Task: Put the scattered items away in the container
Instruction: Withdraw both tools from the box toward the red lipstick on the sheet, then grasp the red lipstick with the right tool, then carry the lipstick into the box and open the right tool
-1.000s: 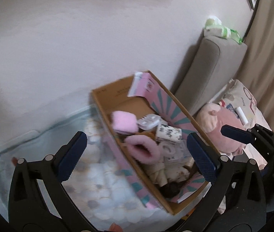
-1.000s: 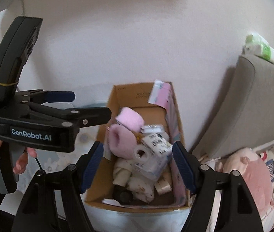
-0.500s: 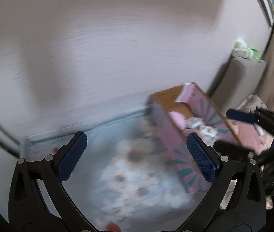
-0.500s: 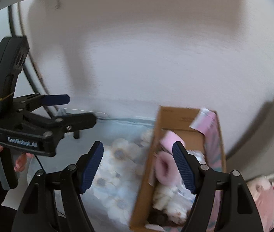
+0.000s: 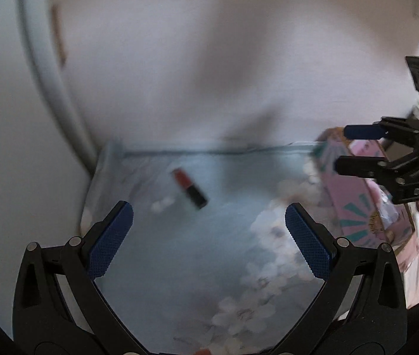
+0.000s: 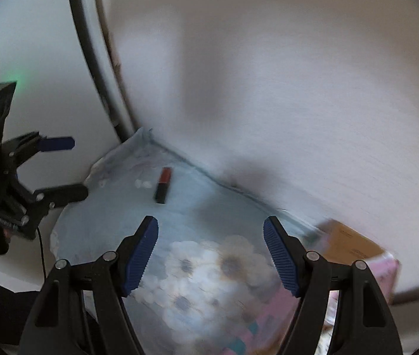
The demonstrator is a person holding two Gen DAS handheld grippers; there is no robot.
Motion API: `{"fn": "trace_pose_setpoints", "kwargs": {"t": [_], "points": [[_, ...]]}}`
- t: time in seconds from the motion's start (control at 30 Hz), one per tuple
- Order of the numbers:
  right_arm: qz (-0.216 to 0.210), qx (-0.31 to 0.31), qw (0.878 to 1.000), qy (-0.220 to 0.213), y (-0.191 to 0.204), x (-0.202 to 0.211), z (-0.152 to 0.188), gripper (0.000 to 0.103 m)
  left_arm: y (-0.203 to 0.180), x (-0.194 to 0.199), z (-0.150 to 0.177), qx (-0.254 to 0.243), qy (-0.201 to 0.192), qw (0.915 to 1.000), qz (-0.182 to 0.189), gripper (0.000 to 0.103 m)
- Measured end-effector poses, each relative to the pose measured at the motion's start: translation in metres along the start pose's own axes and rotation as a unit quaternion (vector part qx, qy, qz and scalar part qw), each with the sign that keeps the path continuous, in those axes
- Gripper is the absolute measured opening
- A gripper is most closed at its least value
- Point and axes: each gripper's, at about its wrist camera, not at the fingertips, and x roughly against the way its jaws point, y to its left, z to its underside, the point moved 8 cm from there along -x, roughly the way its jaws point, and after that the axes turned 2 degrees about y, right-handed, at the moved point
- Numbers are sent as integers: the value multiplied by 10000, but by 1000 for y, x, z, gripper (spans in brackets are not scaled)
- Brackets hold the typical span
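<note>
A red and black lipstick [image 5: 189, 188] lies on the pale blue flowered sheet [image 5: 197, 254], near the wall corner; it also shows in the right wrist view [image 6: 162, 184]. My left gripper [image 5: 209, 236] is open and empty, a short way in front of the lipstick. My right gripper [image 6: 211, 254] is open and empty, farther back over the sheet. The pink cardboard box [image 5: 357, 195] stands at the right; its corner shows in the right wrist view [image 6: 354, 248]. Both views are blurred.
A white wall [image 5: 209, 74] runs behind the sheet. A curved white and dark frame [image 6: 97, 74] rises at the left corner. The other gripper shows at each view's edge: right one [image 5: 392, 159], left one [image 6: 20, 183].
Both grippers have swung left, away from the box and toward the sheet's far corner. The lipstick has come into view. Both stay open.
</note>
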Motion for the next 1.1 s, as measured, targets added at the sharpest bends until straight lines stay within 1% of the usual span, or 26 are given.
{"fn": "trace_pose_setpoints", "kwargs": {"t": [0.07,0.13,0.17,0.2,0.27,0.33,0.37,0.43,0.47,0.5,0.53,0.57,0.6,0.63,0.67,0.7,0.73,0.8,0.87,0.93,1.03,1.1], "points": [[-202,-47,9996,181,12,-26,-8,70,17,-10,8,198,53,9998,-59,103],[-423,-207,9981,395,26,-61,-16,70,34,-27,16,389,137,9991,-88,102],[-470,-278,9974,468,30,-74,-17,70,40,-35,19,445,157,9988,-106,102],[-463,-344,9966,595,36,-94,-19,70,46,-45,23,507,185,9985,-120,102],[-360,-357,9960,735,47,-129,-21,70,55,-63,31,552,233,9981,-116,98],[-323,-341,9955,826,58,-161,-24,70,62,-81,38,505,271,9983,-129,84],[-294,-331,9955,842,63,-177,-25,70,64,-89,41,481,309,9983,-140,80],[-206,-258,9962,801,71,-202,-27,70,67,-104,46,447,412,9981,-127,66],[-151,-220,9966,774,72,-208,-28,69,70,-113,49,444,457,9979,-121,62],[-69,-182,9970,750,74,-215,-29,62,72,-117,50,441,476,9978,-107,55],[-18,-165,9970,754,74,-220,-29,58,73,-123,52,418,522,9977,-96,50],[23,-160,9967,795,73,-227,-29,52,73,-127,52,391,547,9977,-95,48],[61,-172,9964,834,73,-233,-29,44,74,-130,52,372,556,9977,-94,44],[105,-191,9958,886,72,-240,-27,39,73,-132,52,325,559,9978,-108,36],[79,-193,9956,912,72,-244,-26,31,74,-134,52,285,559,9980,-119,33],[35,-191,9954,934,74,-247,-24,28,73,-136,52,230,562,9981,-127,31],[44,-160,9954,939,76,-250,-23,27,73,-138,52,185,572,9981,-130,29],[104,-13,9961,872,79,-250,-22,18,72,-140,52,124,600,9980,-151,26],[163,61,9964,832,81,-249,-23,18,71,-138,51,100,601,9980,-150,25],[102,10,9970,764,81,-245,-26,18,70,-133,47,74,574,9982,-162,25],[15,-58,9979,650,80,-229,-32,18,66,-122,38,32,590,9981,-200,25],[-49,-99,9982,583,79,-215,-35,18,63,-112,30,-7,533,9983,-224,25]]}}
